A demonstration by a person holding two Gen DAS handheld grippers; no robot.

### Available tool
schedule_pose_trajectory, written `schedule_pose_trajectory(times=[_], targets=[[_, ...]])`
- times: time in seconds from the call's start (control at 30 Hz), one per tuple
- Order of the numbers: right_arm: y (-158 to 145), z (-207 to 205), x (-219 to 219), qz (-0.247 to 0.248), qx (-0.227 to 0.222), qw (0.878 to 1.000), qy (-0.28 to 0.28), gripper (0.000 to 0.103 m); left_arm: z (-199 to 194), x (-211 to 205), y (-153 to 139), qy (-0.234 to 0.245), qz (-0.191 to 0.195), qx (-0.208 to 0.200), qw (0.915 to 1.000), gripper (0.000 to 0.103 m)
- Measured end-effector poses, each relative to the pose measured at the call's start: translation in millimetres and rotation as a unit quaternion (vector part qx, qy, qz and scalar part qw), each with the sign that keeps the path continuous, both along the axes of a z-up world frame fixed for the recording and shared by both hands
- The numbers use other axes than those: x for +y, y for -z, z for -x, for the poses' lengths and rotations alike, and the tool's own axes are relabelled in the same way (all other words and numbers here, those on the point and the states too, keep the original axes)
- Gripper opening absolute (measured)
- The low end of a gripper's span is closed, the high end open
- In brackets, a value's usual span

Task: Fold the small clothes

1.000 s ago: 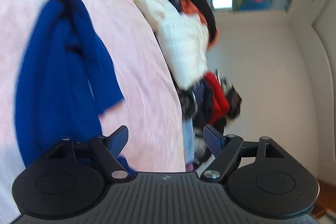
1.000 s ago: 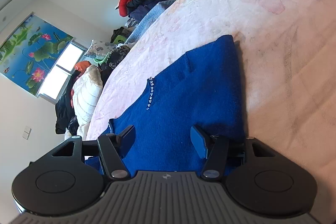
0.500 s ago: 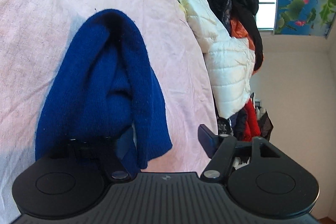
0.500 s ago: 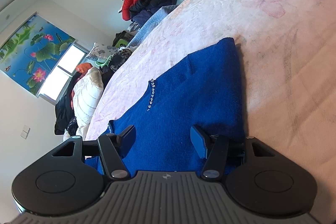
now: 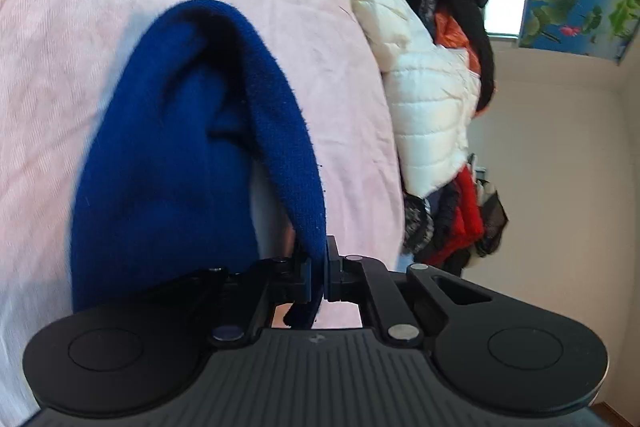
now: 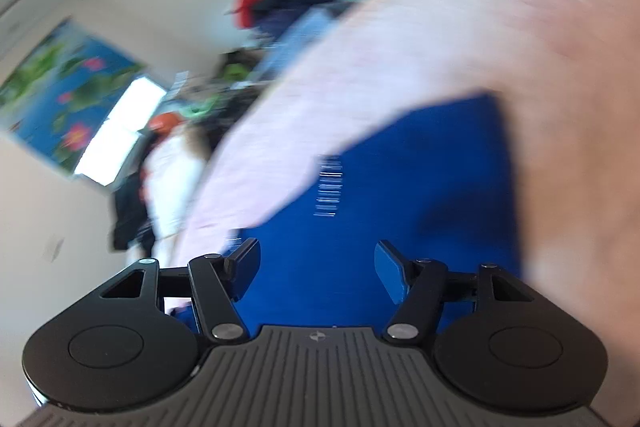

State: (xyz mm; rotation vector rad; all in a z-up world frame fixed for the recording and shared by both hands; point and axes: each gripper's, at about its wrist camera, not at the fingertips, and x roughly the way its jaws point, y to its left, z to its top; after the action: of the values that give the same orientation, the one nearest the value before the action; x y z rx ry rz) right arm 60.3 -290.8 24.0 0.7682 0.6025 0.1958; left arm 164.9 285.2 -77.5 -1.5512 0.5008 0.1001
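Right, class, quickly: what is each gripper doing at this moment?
Left gripper: jaws closed on an edge of the blue knit garment.
Right gripper: jaws open, holding nothing, over the same garment.

Your left gripper (image 5: 318, 277) has closed since 0.5 s ago, now pinching the blue sweater (image 5: 192, 155) edge. Your right gripper (image 6: 316, 269), jaws apart, now moving; view blurred.
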Motion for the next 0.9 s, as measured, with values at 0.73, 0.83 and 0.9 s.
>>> schedule_pose_trajectory(times=[0.73, 0.83, 0.9], targets=[[50, -129, 209, -0.292, 0.149, 0.925, -0.195, 0.017, 46, -86, -10, 0.105, 0.082, -0.074, 0.9883, 0.005], [37, -126, 207, -0.235, 0.133, 0.942, -0.199, 0.016, 48, -93, -5, 0.108, 0.086, -0.067, 0.9881, 0.005], [33, -125, 201, -0.208, 0.128, 0.949, -0.201, 0.015, 51, -100, 0, 0.107, 0.095, -0.063, 0.9877, 0.005]])
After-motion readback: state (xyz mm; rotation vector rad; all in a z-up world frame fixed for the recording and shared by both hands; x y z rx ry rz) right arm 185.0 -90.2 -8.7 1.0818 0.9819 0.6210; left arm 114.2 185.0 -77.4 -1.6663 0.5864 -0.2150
